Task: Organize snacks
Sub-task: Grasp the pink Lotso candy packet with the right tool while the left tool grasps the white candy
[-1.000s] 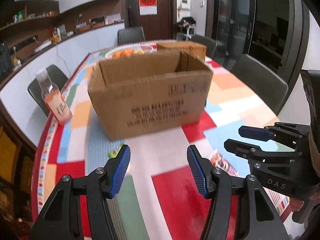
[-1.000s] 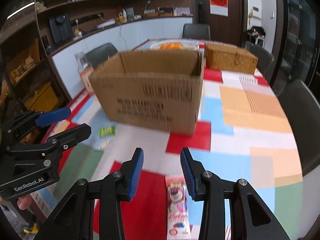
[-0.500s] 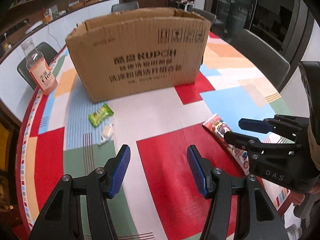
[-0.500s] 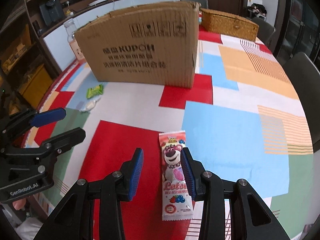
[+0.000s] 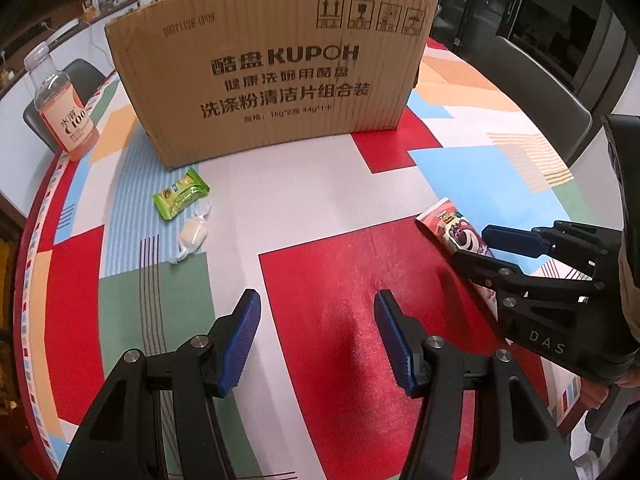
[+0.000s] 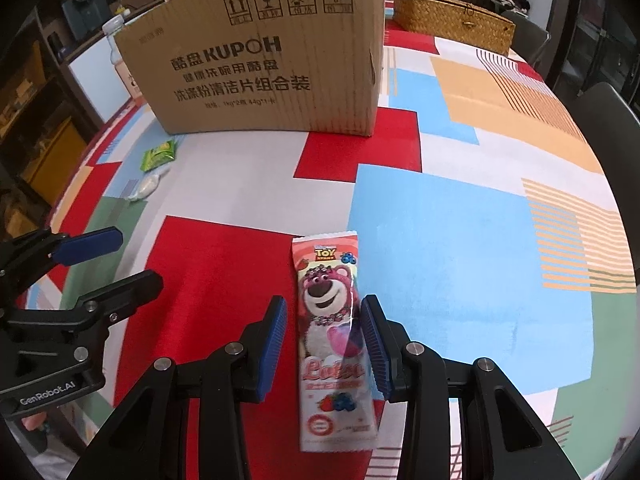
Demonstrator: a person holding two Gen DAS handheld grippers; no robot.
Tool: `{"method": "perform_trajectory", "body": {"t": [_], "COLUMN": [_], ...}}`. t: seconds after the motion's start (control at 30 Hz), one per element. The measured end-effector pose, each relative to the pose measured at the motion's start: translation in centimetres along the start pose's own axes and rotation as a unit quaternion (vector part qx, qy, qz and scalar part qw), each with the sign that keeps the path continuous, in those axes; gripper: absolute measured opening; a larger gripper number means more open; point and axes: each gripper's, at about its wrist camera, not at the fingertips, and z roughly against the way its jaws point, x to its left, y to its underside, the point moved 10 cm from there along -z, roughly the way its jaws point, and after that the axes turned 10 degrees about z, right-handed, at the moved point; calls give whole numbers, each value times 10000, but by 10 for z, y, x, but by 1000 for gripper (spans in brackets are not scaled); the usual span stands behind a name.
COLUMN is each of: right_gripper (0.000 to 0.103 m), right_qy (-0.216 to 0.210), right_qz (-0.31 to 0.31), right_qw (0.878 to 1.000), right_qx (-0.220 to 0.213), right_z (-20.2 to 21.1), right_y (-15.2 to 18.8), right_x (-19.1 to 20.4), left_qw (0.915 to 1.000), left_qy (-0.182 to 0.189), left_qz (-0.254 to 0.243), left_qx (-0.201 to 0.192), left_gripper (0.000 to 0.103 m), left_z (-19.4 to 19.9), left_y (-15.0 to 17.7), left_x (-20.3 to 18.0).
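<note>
right wrist view: a corrugated cardboard box (image 6: 264,60) with printed lettering stands on the glossy patchwork tablecloth (image 6: 440,208), a woven basket (image 6: 452,14) behind it. the flat pink bear-print snack packet (image 6: 332,332) lies between the right gripper (image 6: 325,346) pads, jaws apart; the right pad may just touch its edge, hard to tell. left gripper (image 5: 316,340) hangs released over bare red cloth. beside the box lie a crinkly green candy (image 5: 182,196), a clear-wrapped pale sweet (image 5: 192,236) and a plastic orange drink bottle (image 5: 64,108).
</note>
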Motion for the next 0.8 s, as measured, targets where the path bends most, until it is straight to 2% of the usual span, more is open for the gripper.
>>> {"method": "perform_trajectory", "body": {"t": [0.3,0.4,0.8], "right_gripper": [39,34,32], "right_qy": [193,231,-52], "right_qz": [150,206,253], "right_qw": [9997,9995,9994], "right_qx": [37,22,-215], "right_z": [-8,-7,9], "right_y": [0,-1,-22], "right_x": [-1,1,29], "left_qw": [10000,9999,9991], "left_qy": [22,28,134], "left_qz": [62,92,275], "left_qx": [54,35,-294], "left_gripper": [58,58,58], "left_z": [-3,-3,13], "left_y": [0,0,-12], "left_x": [5,8,30]}}
